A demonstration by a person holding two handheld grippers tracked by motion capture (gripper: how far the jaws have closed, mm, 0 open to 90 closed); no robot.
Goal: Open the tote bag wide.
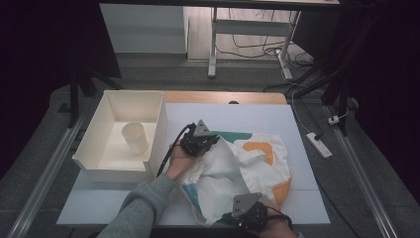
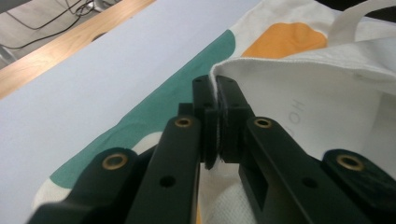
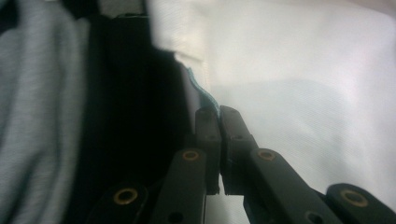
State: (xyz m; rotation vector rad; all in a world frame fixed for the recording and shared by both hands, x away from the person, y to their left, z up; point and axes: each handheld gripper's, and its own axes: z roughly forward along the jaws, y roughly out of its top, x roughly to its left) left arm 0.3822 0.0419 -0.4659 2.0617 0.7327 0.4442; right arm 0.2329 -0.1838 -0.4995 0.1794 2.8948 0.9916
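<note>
A white cloth tote bag [image 1: 237, 168] with teal and orange patches lies crumpled on the white board [image 1: 124, 198]. My left gripper [image 1: 214, 139] is shut on the bag's upper left edge; in the left gripper view the white hem [image 2: 216, 84] runs between the closed jaws of the left gripper [image 2: 215, 88]. My right gripper [image 1: 236, 216] sits at the bag's near edge by the table front. It is shut on the bag's teal-trimmed edge [image 3: 205, 95], pinched at the tips of the right gripper [image 3: 218, 114]. A white handle strap [image 1: 252, 156] lies across the bag.
An open white box [image 1: 116, 171] stands at the left of the board with a white cup [image 1: 135, 137] upright inside it. A wooden table strip [image 1: 223, 97] shows behind the board. A power strip [image 1: 318, 145] lies on the floor at the right.
</note>
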